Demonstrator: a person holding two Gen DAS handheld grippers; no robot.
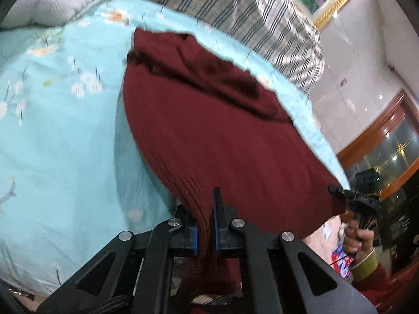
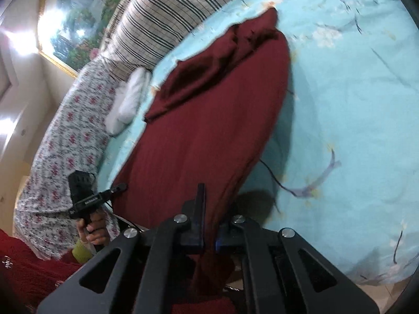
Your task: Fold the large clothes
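Observation:
A dark red knitted garment lies spread on the light blue flowered bed sheet, its far end bunched into folds. My left gripper is shut on the ribbed near edge, which runs between the blue pads and hangs down below them. In the right wrist view the same garment stretches away from my right gripper, shut on the other near corner. Each gripper shows in the other's view: the right gripper pinches the cloth's right corner, and the left gripper pinches the left one. The near edge is lifted off the bed.
Striped bedding and a white pillow lie at the bed's far side. A flowered quilt and a white cloth sit at the left. A wooden glass cabinet stands beyond the bed. A person's hand holds the left gripper.

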